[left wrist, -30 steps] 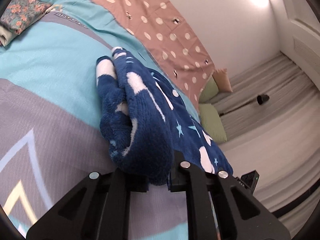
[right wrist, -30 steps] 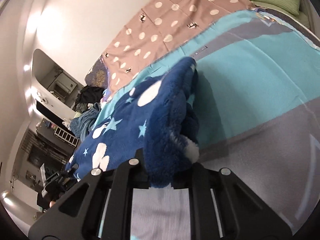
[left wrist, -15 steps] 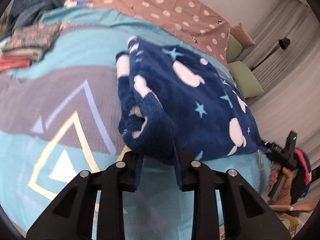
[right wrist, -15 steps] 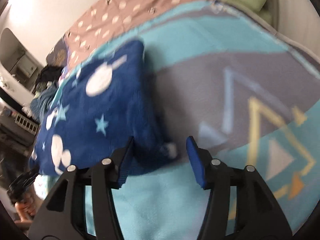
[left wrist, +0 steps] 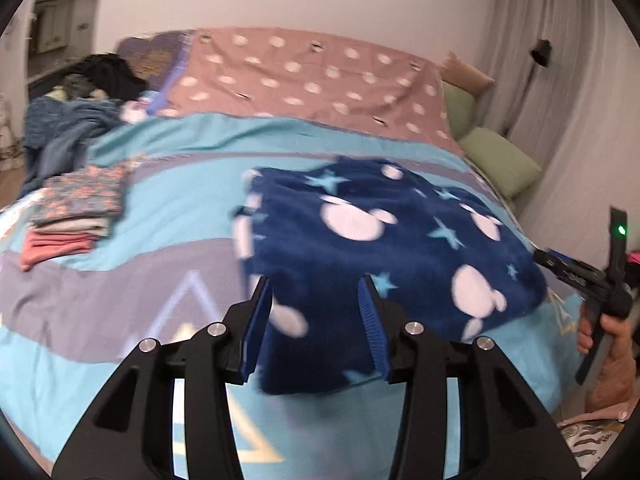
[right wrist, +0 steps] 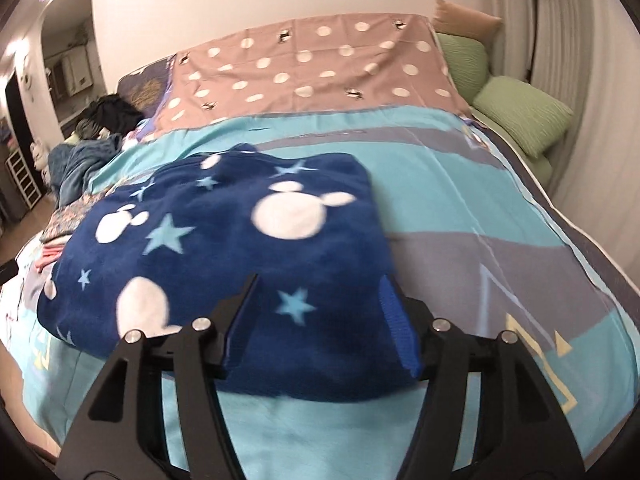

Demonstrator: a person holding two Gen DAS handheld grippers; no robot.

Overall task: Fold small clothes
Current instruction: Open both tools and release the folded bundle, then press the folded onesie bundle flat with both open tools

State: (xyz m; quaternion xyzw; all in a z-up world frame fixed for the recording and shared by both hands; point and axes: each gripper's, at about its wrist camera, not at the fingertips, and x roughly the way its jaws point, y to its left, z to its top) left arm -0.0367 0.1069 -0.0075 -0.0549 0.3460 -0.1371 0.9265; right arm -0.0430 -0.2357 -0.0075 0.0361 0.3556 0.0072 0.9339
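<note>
A navy fleece garment with white mouse heads and pale blue stars lies folded flat on the blue and grey bedspread. It also shows in the right wrist view. My left gripper is open just above the garment's near left edge, holding nothing. My right gripper is open above the garment's near right edge, holding nothing. The right gripper and its hand also show at the right edge of the left wrist view.
A stack of folded clothes lies on the bed's left side. Unfolded clothes are heaped at the far left. A pink dotted sheet covers the bed's far part. Green pillows lie at the right, by a curtain.
Both grippers have let go of the garment, opened and pulled back. The garment now lies flat and folded on the bed.
</note>
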